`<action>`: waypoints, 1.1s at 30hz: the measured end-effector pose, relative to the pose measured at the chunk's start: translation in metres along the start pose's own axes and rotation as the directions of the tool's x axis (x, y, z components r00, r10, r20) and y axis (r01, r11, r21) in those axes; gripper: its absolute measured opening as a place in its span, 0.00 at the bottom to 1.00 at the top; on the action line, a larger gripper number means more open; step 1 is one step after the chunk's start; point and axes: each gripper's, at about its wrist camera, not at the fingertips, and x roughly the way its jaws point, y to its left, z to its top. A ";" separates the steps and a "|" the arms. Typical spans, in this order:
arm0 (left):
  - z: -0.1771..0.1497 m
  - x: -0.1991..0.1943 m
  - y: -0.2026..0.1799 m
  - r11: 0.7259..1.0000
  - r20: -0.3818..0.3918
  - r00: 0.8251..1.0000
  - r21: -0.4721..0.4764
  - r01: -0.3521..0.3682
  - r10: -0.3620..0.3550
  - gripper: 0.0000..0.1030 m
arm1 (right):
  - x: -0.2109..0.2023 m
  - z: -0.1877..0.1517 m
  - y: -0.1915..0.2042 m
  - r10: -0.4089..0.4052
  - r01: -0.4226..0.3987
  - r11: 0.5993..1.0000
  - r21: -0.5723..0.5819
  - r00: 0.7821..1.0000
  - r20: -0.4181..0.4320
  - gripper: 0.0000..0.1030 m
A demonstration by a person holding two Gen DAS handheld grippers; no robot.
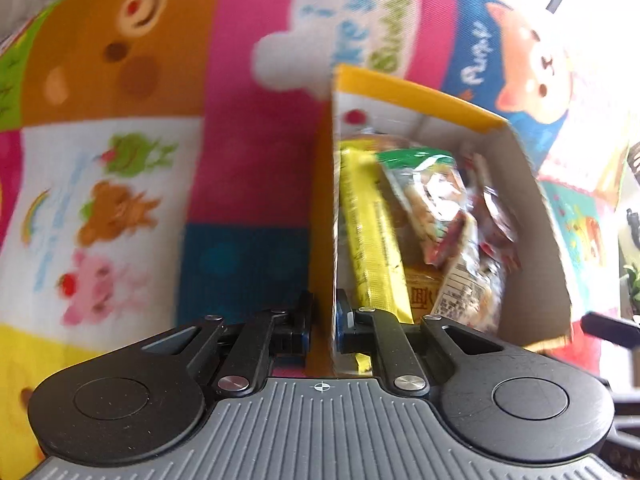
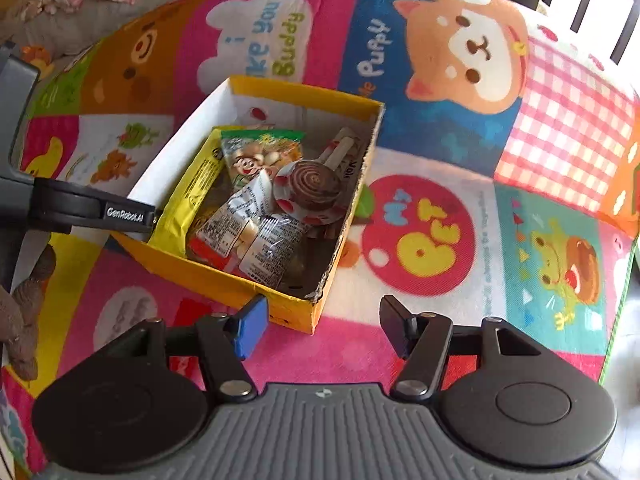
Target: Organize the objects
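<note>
Yellow box (image 2: 208,280) of snacks on cartoon mat (image 2: 440,208), right hand-held gripper (image 2: 320,326) open

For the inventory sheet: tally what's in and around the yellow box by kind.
Box: 1
Yellow packet: 1
Green snack bag: 1
Swirl lollipop: 1
Clear label-printed wrappers: at least 2; more may be hidden beneath
Hand-held grippers: 2
Total: at least 8

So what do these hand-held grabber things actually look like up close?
Each, left gripper and right gripper, has a grey ribbed body, two round black discs and black linkage arms with silver pivots, ending in fingers with blue pads. One arm is printed "GenRobot.AI".
</note>
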 end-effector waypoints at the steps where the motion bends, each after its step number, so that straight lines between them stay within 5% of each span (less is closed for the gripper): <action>1: 0.002 0.002 -0.009 1.000 0.006 1.000 0.025 0.008 -0.008 0.15 | 0.002 0.003 -0.012 -0.011 0.010 1.000 0.025 1.000 0.026 0.59; 4: 0.010 0.006 -0.025 0.999 0.069 0.997 0.036 -0.035 0.032 0.15 | 0.007 0.013 -0.042 0.033 -0.038 0.996 0.083 0.998 0.054 0.59; 7: 0.014 0.009 -0.018 0.995 0.117 0.989 -0.058 -0.087 0.093 0.30 | 0.009 0.015 -0.047 0.080 -0.083 0.996 0.038 0.994 0.074 0.59; 14: 0.018 0.019 0.026 0.994 0.162 0.980 -0.002 -0.113 0.112 0.98 | 0.011 0.009 -0.049 0.163 -0.165 0.986 0.016 0.981 0.101 0.60; 20: 0.015 0.011 0.021 0.980 0.241 0.956 0.065 -0.189 0.169 0.98 | 0.018 0.015 -0.038 0.175 -0.175 0.984 -0.015 0.976 0.126 0.60; 29: -0.029 -0.049 0.015 0.987 0.360 0.927 0.075 -0.143 0.107 0.98 | 0.017 0.004 -0.021 0.113 -0.118 0.993 0.021 0.981 0.157 0.61; 33: -0.075 -0.085 0.011 0.991 0.387 0.918 0.069 -0.118 0.083 0.98 | -0.010 -0.020 -0.019 0.066 -0.092 0.988 0.128 0.978 0.198 0.85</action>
